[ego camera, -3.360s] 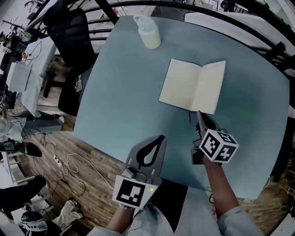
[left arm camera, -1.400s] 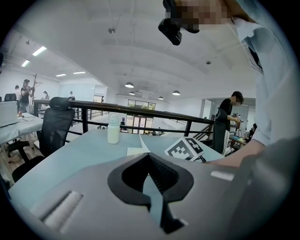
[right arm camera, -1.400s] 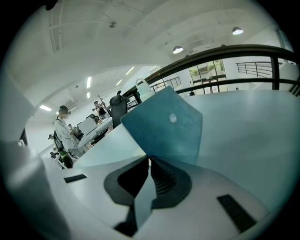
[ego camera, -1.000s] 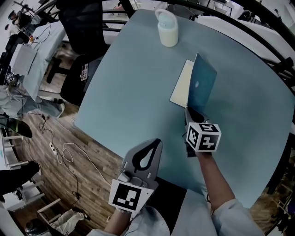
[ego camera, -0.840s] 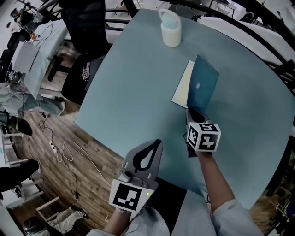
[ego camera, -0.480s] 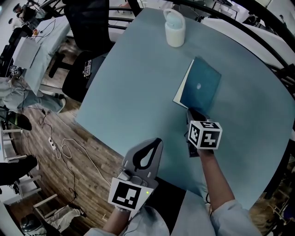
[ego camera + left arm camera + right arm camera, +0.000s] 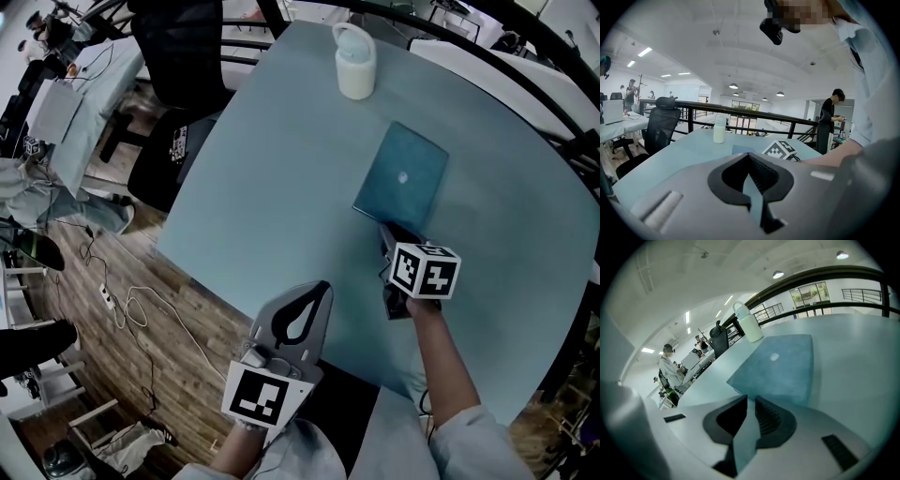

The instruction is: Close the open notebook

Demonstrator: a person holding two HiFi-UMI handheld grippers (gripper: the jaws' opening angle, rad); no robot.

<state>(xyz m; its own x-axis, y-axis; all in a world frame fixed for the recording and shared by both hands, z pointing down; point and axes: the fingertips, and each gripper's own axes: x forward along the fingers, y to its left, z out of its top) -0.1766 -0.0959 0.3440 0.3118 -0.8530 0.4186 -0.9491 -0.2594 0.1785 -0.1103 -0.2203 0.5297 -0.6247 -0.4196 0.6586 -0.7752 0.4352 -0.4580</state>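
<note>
Teal notebook [image 7: 401, 178] lying closed on a pale blue table [image 7: 272, 159].

Lower middle of the head view: the left gripper [image 7: 317, 287] has its jaws pressed together with nothing between them, and its tips are above the table's near margin. Just to its right, the right gripper [image 7: 749, 398] points at the notebook's near edge. Its jaws are opening, and the narrow gap between them shows only table top; the tips are just beside the cover and do not pinch it. Right of centre, the notebook lies flat, cover up, with a small pale mark at its middle. Upper middle, a white bottle [image 7: 355, 62] with a loop handle stands well apart from the notebook. Upper left, beyond the table, is a black office chair [image 7: 176, 42].
</note>
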